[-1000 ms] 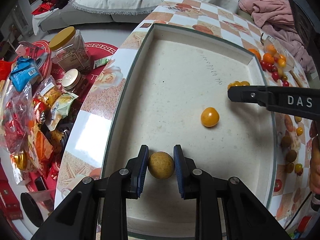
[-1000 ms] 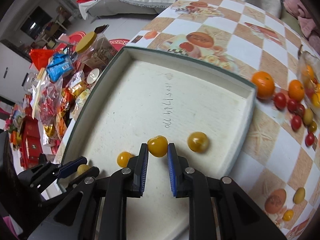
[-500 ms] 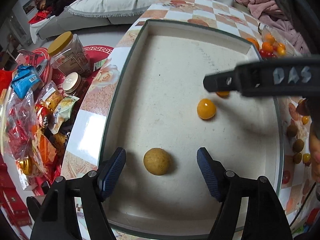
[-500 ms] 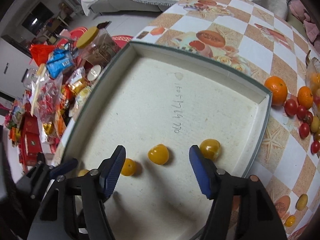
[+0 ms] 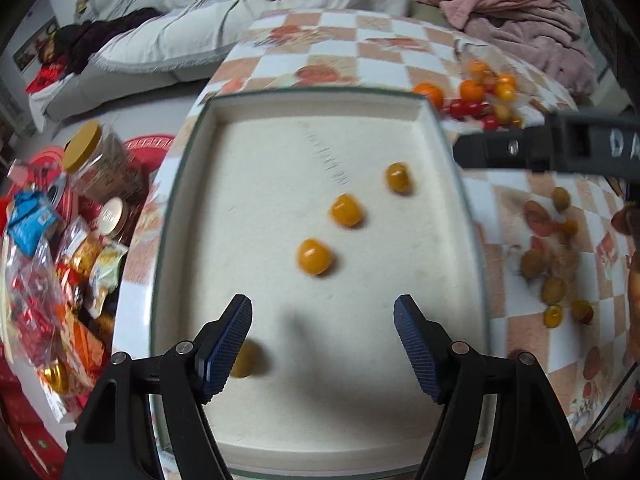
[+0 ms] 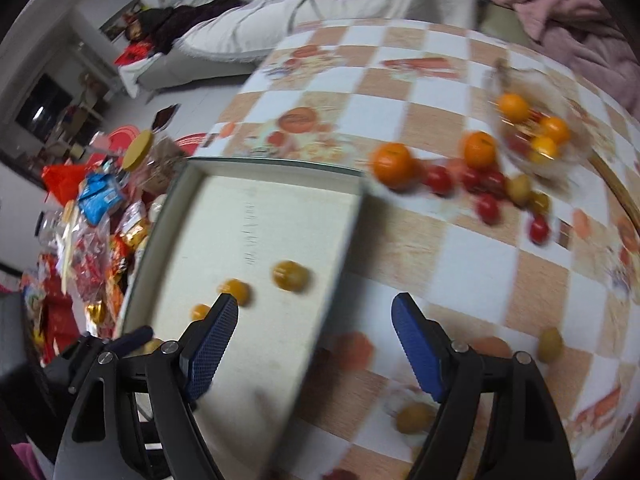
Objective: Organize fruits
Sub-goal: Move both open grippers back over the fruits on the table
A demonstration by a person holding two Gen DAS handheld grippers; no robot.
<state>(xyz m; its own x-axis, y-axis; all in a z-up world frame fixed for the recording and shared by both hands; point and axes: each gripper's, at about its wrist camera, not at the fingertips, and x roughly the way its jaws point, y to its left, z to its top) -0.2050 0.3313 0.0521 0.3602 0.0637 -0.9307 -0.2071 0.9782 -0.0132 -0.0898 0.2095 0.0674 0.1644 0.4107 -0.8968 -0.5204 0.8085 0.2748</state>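
Note:
A white tray with a green rim lies on the checkered table. Three yellow-orange fruits lie in a diagonal row in it, and a duller yellow-brown fruit lies behind my left finger. My left gripper is open and empty above the tray's near part. My right gripper is open and empty over the tray's right rim. Its arm shows in the left wrist view. Oranges, red tomatoes and brownish fruits lie loose on the table right of the tray.
A clear bowl with oranges stands at the table's far right. Snack packets and a yellow-lidded jar lie on the floor to the left. A sofa stands beyond the table.
Both grippers opened and let go of their fruits in the tray. They have pulled back and up; the right gripper has swung right, past the tray's rim.

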